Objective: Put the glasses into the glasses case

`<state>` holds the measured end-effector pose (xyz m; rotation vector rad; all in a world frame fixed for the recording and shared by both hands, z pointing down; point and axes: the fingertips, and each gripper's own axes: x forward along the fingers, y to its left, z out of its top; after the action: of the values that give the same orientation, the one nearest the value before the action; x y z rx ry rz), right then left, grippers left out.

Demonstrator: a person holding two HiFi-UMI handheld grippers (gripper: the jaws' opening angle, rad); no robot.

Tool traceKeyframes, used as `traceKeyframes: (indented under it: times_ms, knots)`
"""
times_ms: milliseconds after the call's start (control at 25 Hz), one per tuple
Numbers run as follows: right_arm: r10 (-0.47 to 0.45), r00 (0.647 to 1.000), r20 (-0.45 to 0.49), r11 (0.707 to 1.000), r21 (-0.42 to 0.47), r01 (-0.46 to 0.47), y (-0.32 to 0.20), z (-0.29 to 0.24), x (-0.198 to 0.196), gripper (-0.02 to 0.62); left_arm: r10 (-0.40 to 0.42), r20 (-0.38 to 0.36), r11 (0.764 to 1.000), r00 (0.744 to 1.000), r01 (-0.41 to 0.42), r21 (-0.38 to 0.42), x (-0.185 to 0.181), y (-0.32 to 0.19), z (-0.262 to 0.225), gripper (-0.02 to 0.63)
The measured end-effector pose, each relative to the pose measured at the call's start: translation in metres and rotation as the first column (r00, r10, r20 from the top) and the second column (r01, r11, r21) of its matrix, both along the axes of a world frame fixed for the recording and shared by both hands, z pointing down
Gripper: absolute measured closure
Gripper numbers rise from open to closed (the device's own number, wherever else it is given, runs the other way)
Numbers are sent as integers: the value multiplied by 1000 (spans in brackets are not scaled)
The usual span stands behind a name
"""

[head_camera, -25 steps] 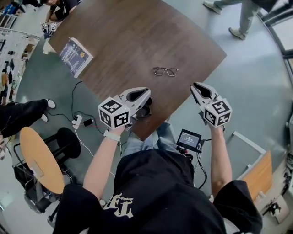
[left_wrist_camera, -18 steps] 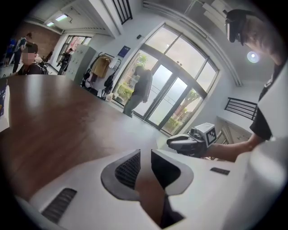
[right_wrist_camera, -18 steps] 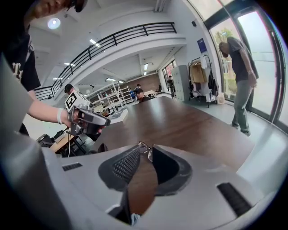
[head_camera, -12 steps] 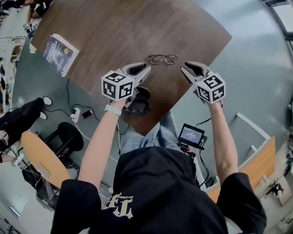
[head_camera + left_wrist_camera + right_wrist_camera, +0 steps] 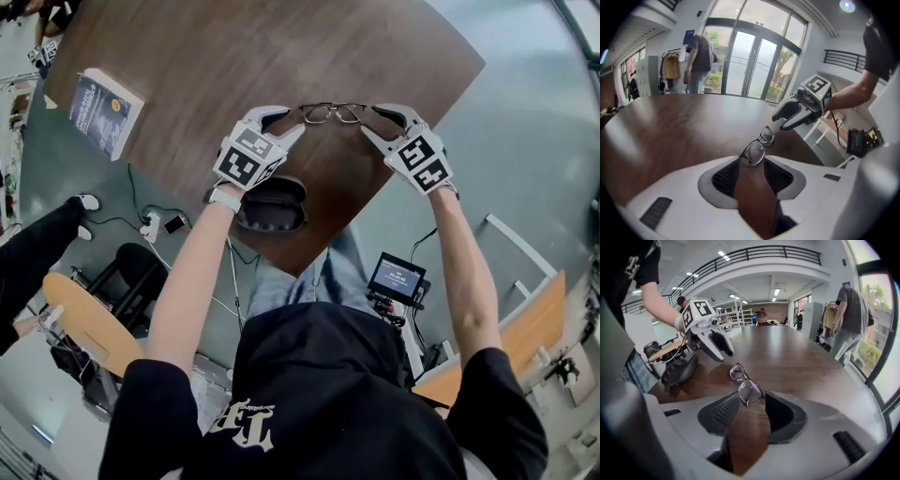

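Thin dark-framed glasses (image 5: 333,113) lie unfolded on the brown table (image 5: 234,56), lenses toward me. My left gripper (image 5: 289,123) is at their left end and my right gripper (image 5: 372,122) at their right end. Both pairs of jaws are opening. In the left gripper view the nearest lens (image 5: 753,152) sits just past the jaw tips (image 5: 751,165), with no pad pressing on it. It is the same for the lens (image 5: 749,391) in the right gripper view. The dark glasses case (image 5: 270,203) lies open near the table's front edge, below my left wrist.
A book (image 5: 105,111) lies at the table's left edge. A small screen (image 5: 398,278) hangs below the front edge, with cables and a power strip (image 5: 155,227) on the floor. A person (image 5: 698,61) stands by the glass doors beyond the far side.
Both grippers have come down and forward from the table's near edge to the two ends of the glasses. Their jaws have gone from nearly shut to open. The case is uncovered.
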<state>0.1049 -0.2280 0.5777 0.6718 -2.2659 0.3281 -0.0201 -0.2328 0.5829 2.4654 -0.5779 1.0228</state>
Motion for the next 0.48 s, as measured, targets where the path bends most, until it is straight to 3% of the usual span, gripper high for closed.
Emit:
traceKeyframes:
  times_ms: [200, 360, 480]
  knots:
    - [-94, 992, -82, 994, 38, 98, -1, 18, -4, 415, 130, 83, 987, 988, -137, 87, 8, -2, 14, 453]
    - [-121, 986, -117, 990, 52, 128, -3, 26, -7, 373, 164, 119, 978, 979, -177, 108, 9, -4, 22, 453]
    - [-136, 981, -135, 988, 49, 144, -4, 29, -8, 373, 225, 195, 956, 955, -255, 144, 9, -2, 29, 430]
